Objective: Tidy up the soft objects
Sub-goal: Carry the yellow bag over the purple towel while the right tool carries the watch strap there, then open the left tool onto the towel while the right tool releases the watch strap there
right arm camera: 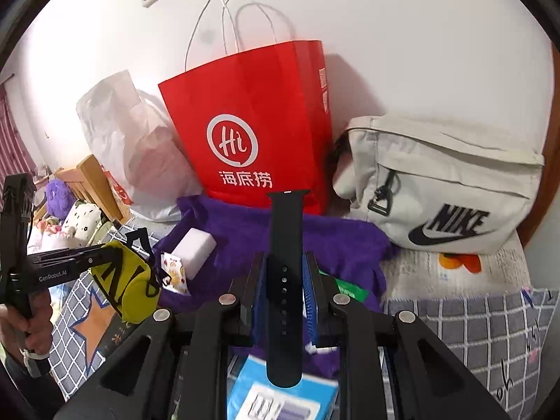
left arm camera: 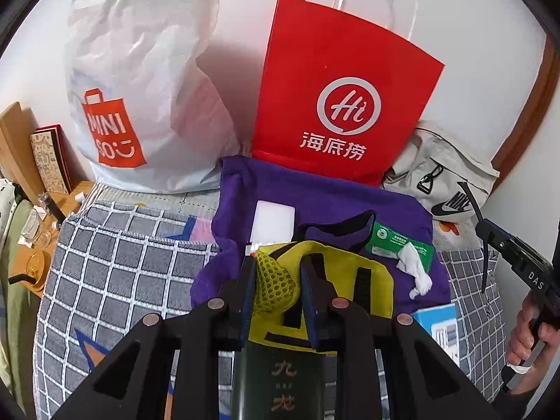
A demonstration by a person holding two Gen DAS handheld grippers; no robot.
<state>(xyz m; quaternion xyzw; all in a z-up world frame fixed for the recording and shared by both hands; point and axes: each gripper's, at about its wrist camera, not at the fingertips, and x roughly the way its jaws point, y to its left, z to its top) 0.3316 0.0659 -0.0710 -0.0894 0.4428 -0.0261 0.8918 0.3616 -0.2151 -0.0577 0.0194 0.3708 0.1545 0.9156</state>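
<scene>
Evidently both grippers are mid-sort, each carrying one item above the purple towel [left arm camera: 325,203] that is spread on the checked bedding [left arm camera: 115,266], which seems to serve as the collecting spot: a white block [left arm camera: 273,222], a green tissue packet [left arm camera: 399,246] and a snack sachet [right arm camera: 174,273] already lie on it. Behind it, the red paper bag [left arm camera: 343,94], the white plastic bag [left arm camera: 140,80] and the grey Nike pouch [right arm camera: 444,182] lean against the wall, likely out of the way. The left gripper [left arm camera: 276,292] has its fingers drawn close together, pinching a fold of the yellow mesh pouch [left arm camera: 315,280], which hangs clear of the towel with its black strap looping forward. The right gripper [right arm camera: 284,294] is likewise nearly closed, its blue pads [right arm camera: 309,301] clamping the black watch strap [right arm camera: 285,280] by its edges, lengthwise, so that both ends stick out.
</scene>
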